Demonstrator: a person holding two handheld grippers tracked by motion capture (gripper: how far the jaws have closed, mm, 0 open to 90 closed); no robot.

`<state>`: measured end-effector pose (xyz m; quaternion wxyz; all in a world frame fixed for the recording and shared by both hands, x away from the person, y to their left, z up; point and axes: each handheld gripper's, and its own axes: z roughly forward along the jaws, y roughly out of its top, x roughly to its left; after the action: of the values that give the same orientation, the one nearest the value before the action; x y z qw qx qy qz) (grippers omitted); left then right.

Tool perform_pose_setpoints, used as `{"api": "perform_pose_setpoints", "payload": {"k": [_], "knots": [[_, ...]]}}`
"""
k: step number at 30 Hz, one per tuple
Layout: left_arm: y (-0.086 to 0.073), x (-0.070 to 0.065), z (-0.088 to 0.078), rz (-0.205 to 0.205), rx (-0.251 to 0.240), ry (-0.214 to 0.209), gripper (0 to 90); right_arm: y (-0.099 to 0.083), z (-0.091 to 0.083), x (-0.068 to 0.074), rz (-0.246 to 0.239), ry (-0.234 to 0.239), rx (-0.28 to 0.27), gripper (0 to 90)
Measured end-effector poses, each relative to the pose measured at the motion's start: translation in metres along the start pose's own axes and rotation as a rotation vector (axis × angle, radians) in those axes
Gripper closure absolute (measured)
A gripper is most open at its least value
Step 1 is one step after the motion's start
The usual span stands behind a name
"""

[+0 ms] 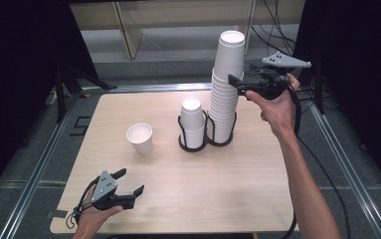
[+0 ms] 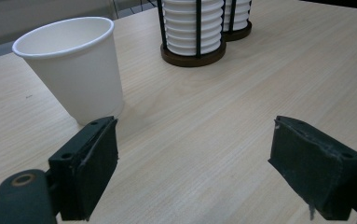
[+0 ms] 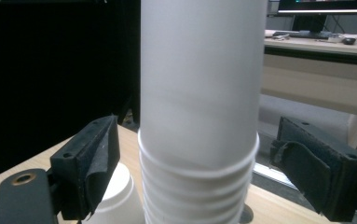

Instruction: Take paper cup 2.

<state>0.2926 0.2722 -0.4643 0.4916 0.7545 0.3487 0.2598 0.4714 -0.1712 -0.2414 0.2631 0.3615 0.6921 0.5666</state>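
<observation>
Between the right gripper (image 3: 195,172) fingers (image 3: 90,163), spread wide, tall cup stack (image 3: 199,116) untouched by either pad, left gripper (image 2: 195,172) wide too, single cup (image 2: 73,65) just beyond its left finger.

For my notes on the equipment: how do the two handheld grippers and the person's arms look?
Each gripper, left and right, has a black body, two black jaws with dark padded faces, a grey three-cornered plate on top and a trailing black cable. The forearms are bare, with no sleeve visible.

Tall stack of upside-down white paper cups (image 1: 225,84), upright in a black wire holder (image 1: 221,133).
</observation>
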Motion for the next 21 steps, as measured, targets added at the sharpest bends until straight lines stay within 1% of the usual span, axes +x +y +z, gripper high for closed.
{"api": "perform_pose_setpoints", "payload": {"k": [1,2,3,4,5,8,9,10,11,12,13,16,17,18,19,21], "knots": [[0.0,-0.001,0.0,-0.003,0.002,-0.001,14.7,0.003,0.003,0.0,0.001,0.0,-0.009,15.2],[0.0,-0.001,0.0,0.004,0.016,-0.001,14.7,0.006,0.006,0.0,0.01,0.007,-0.003,15.2],[0.0,-0.001,0.0,0.002,0.009,-0.002,14.7,0.008,0.008,0.001,0.014,0.002,0.006,15.2],[0.0,-0.001,0.0,0.004,0.017,0.0,14.7,0.009,0.011,0.0,0.004,0.005,-0.001,15.2],[0.0,-0.002,0.001,-0.003,0.005,-0.005,14.7,0.011,0.013,0.0,0.014,0.006,0.005,15.2],[0.0,-0.002,0.0,0.002,0.014,-0.005,14.7,0.014,0.022,0.0,0.012,0.0,0.013,15.2],[0.0,-0.002,0.0,0.002,0.014,-0.006,14.7,0.015,0.024,0.001,0.023,-0.001,0.015,15.2],[0.0,-0.002,0.0,0.0,0.013,-0.006,14.7,0.015,0.027,-0.001,0.006,-0.003,0.007,14.9],[0.0,-0.002,0.0,0.0,0.012,-0.007,14.7,0.016,0.028,0.0,0.021,-0.005,0.017,14.9],[0.0,-0.002,0.0,-0.001,0.013,-0.008,14.7,0.016,0.031,-0.001,0.01,-0.012,0.013,14.9],[0.0,-0.002,0.0,-0.001,0.012,-0.008,14.7,0.016,0.033,-0.001,0.02,-0.015,0.023,14.9],[0.0,-0.002,0.0,-0.001,0.011,-0.009,14.7,0.015,0.038,-0.003,0.024,-0.01,0.026,14.0],[0.0,-0.002,0.0,0.0,0.008,-0.008,14.7,0.016,0.039,-0.003,0.026,-0.015,0.027,13.6],[0.0,-0.002,-0.001,0.001,0.009,-0.008,14.7,0.016,0.041,-0.003,0.042,-0.007,0.022,13.1],[0.0,-0.002,-0.001,0.0,0.008,-0.008,14.7,0.016,0.042,-0.003,0.033,-0.009,0.022,12.3],[0.0,-0.002,0.0,0.001,0.011,-0.011,14.7,0.016,0.045,-0.003,0.04,-0.011,0.032,12.4]]}}
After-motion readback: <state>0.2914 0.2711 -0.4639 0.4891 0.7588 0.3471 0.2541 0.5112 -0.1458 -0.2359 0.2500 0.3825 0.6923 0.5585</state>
